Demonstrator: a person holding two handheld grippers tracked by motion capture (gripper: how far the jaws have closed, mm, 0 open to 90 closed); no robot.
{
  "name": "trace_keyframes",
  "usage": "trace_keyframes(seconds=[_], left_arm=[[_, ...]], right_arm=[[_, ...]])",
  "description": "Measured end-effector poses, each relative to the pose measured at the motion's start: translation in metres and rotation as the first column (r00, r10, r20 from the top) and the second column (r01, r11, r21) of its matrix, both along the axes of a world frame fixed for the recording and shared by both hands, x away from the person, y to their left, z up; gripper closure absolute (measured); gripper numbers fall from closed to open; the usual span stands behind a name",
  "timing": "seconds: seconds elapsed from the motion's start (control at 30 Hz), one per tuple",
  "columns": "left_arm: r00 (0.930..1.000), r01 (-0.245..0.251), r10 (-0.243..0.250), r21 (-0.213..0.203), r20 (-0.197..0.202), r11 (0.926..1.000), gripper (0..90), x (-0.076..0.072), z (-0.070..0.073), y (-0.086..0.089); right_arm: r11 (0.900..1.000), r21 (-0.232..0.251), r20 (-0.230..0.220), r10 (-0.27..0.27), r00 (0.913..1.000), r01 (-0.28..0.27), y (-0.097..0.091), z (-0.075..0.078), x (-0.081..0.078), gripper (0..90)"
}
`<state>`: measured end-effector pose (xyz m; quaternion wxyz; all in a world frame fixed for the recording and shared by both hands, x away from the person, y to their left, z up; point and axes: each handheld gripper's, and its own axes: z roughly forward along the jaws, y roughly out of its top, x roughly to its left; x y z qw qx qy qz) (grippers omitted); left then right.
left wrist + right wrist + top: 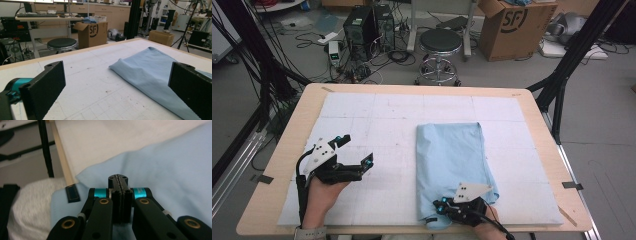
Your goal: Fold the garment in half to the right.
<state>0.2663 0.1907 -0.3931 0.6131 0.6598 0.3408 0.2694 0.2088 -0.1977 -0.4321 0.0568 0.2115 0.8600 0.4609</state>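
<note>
High view: folded blue cloth [453,165] is lying right of centre on the white mat [362,120], its near edge reaching the bottom. Left gripper [356,150] is sitting lower left, jaws spread wide, nothing between them, apart from the cloth. Right gripper [441,206] is resting on the cloth's near edge at bottom centre.

Left gripper view: jaws are standing at both edges; cloth [152,65] is lying at right.

Right gripper view: jaws are pressed together at centre, above the cloth [170,165]; whether fabric is pinched, cannot tell.
</note>
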Motion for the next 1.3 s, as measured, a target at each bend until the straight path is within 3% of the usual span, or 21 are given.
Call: trace_keyframes(seconds=[0.17,0.33,0.4,0.57,0.6,0.63,0.67,0.7,0.77,0.83,0.97,1.03,1.3], left_arm=[[1.0,0.008,-0.008,0.004,0.004,1.0,1.7,0.0,0.0,0.0],[0.9997,0.017,-0.017,-0.005,0.017,0.9998,1.7,-0.001,0.001,0.0],[0.9996,0.017,-0.016,-0.01,0.024,0.9998,1.7,-0.002,0.001,0.0],[0.9993,0.023,-0.022,-0.026,0.03,0.9994,1.7,-0.003,0.0,0.003],[0.9993,0.025,-0.024,-0.032,0.028,0.9992,1.7,-0.004,0.0,0.003],[0.9992,0.03,-0.029,-0.032,0.028,0.999,1.7,-0.004,0.0,0.004],[0.9991,0.033,-0.032,-0.03,0.026,0.999,1.7,-0.004,-0.001,0.004],[0.9992,0.033,-0.032,-0.03,0.025,0.999,1.7,-0.004,-0.002,0.004],[0.9992,0.034,-0.034,-0.029,0.023,0.999,1.7,-0.004,-0.003,0.005],[0.9993,0.032,-0.032,-0.027,0.021,0.9991,1.7,-0.004,-0.003,0.005],[0.9994,0.031,-0.031,-0.029,0.019,0.9991,1.7,-0.004,-0.004,0.007],[0.9994,0.028,-0.027,-0.025,0.021,0.9993,1.7,-0.004,-0.005,0.008],[0.9993,0.037,-0.037,-0.004,0.004,0.9993,1.7,-0.004,-0.013,0.007]], right_arm=[[0.9956,0.061,0.045,-0.074,0.9963,0.071,-0.026,0.026,0.011,89.4],[0.9776,0.128,0.082,-0.178,0.9805,0.167,-0.057,0.042,0.031,84.5],[0.9638,0.174,0.088,-0.219,0.9717,0.202,-0.069,0.046,0.04,78.2],[0.9369,0.231,0.114,-0.294,0.9491,0.262,-0.088,0.046,0.057,54.8],[0.9301,0.238,0.122,-0.315,0.9414,0.28,-0.091,0.046,0.061,50.3],[0.9178,0.263,0.1,-0.333,0.9377,0.298,-0.095,0.046,0.065,48.4],[0.9024,0.307,0.051,-0.333,0.9416,0.302,-0.1,0.045,0.07,46.3],[0.891,0.336,0.031,-0.334,0.9421,0.305,-0.104,0.044,0.074,41.4],[0.8853,0.334,0.078,-0.368,0.9264,0.324,-0.109,0.044,0.077,33.4],[0.8783,0.353,0.113,-0.382,0.9173,0.322,-0.116,0.044,0.08,23.5],[0.8496,0.37,0.141,-0.451,0.8812,0.375,-0.134,0.043,0.08,8.8],[0.8383,0.373,0.144,-0.476,0.8677,0.398,-0.143,0.043,0.079,0.9],[0.8152,0.364,0.157,-0.53,0.8332,0.451,-0.171,0.031,0.075,0.1]])
